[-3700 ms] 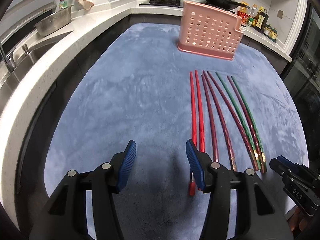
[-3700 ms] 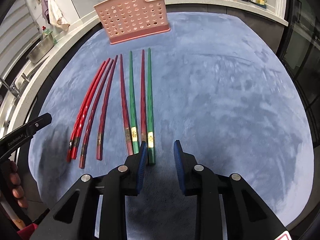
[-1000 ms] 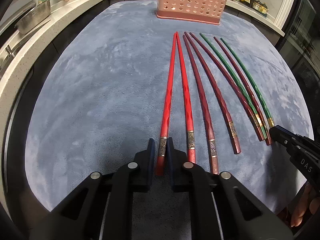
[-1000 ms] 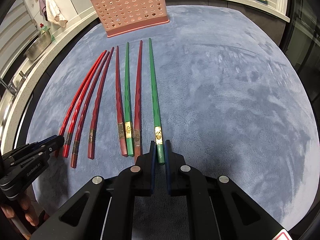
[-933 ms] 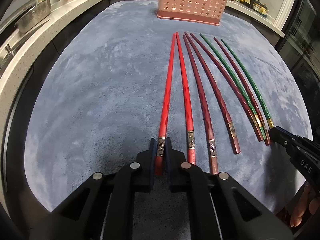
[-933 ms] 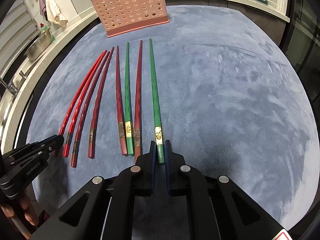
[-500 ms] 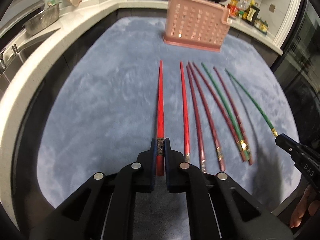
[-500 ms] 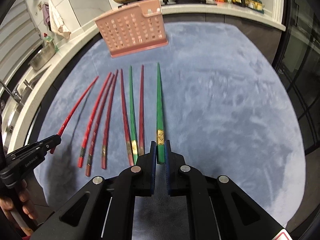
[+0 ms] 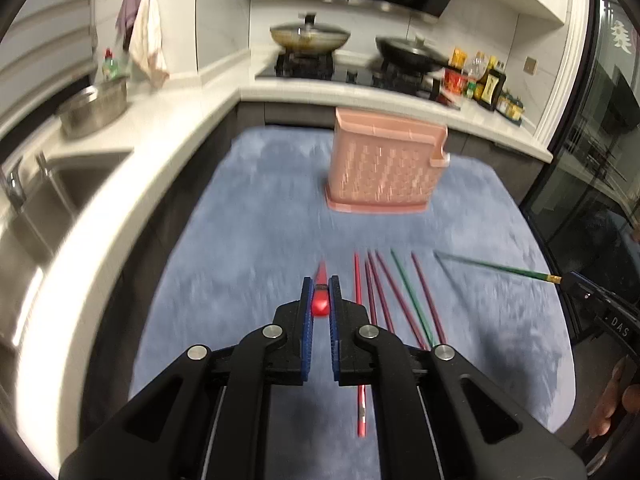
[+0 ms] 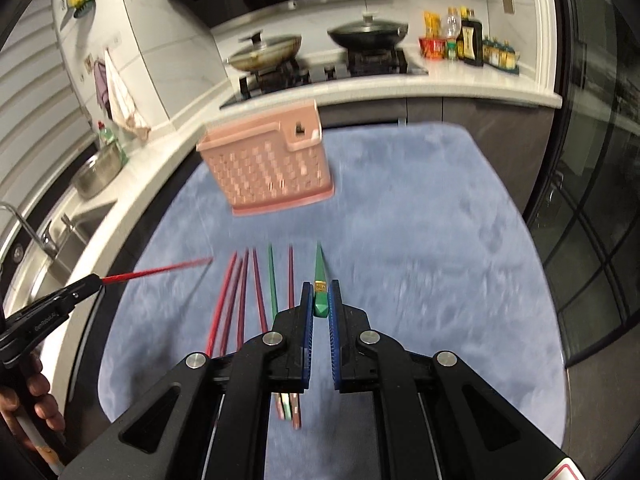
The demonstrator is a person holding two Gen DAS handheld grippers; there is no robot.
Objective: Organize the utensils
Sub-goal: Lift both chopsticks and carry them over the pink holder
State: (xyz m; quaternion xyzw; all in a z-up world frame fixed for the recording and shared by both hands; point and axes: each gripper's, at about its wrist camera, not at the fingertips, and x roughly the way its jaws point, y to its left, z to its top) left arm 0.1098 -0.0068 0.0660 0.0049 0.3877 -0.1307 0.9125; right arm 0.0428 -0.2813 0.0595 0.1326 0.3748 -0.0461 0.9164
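Note:
My left gripper (image 9: pixel 320 282) is shut on a bright red chopstick (image 9: pixel 321 304) and holds it well above the blue mat (image 9: pixel 256 248), pointing at the pink perforated holder (image 9: pixel 384 168). My right gripper (image 10: pixel 319 285) is shut on a green chopstick (image 10: pixel 320 276), also lifted and pointing toward the holder (image 10: pixel 272 172). Each held chopstick shows in the other view: the green one (image 9: pixel 492 267) and the red one (image 10: pixel 156 269). Several red, dark red and green chopsticks (image 9: pixel 400 296) lie side by side on the mat (image 10: pixel 420 240).
A white counter with a sink (image 9: pixel 44 200) and a steel bowl (image 9: pixel 94 110) runs along the left. A stove with two pans (image 9: pixel 308 38) and bottles (image 9: pixel 480 80) stand behind the holder. A dark glass door (image 10: pixel 592 240) is at the right.
Both grippers have risen and tilted up with their chopsticks lifted off the mat. The holder now sits nearer the middle of both views.

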